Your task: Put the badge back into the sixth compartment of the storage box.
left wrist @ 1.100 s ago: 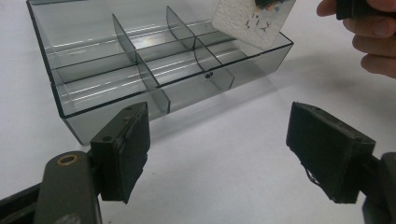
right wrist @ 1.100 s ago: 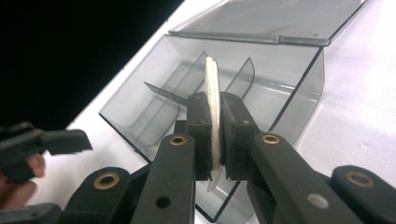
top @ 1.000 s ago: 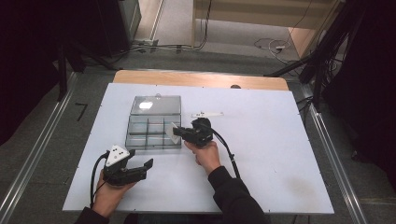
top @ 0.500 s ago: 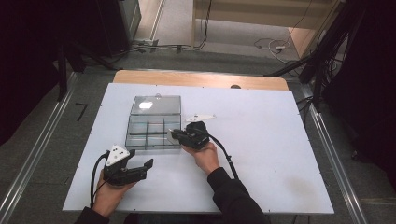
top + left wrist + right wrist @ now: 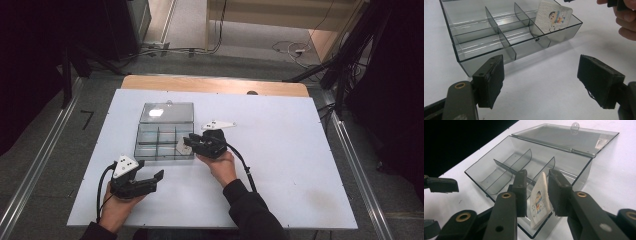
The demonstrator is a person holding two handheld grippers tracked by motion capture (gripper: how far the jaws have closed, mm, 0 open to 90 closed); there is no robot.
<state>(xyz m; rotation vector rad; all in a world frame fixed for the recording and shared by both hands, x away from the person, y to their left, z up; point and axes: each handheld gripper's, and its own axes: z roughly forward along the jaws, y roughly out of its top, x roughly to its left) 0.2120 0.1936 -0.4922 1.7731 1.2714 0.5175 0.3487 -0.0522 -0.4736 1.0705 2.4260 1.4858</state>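
High view: clear divided box (image 5: pixel 165 132) on white table (image 5: pixel 300 165), lid open. Left gripper (image 5: pixel 150 181) near table's front edge. Left gripper view: jaws wide apart, empty. Right gripper view: right gripper (image 5: pixel 537 192) jaws bracket cartoon card (image 5: pixel 539 201) — card leans in box's corner compartment; contact unclear.

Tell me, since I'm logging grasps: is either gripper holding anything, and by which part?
Right gripper: its fingers flank the cartoon card in the box; contact is unclear. Left gripper: nothing.

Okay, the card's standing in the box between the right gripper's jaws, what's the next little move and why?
Probably draw the right gripper straight back. Its jaws look parted on either side of the card, which leans in a corner compartment of the box, so it seems let go already.
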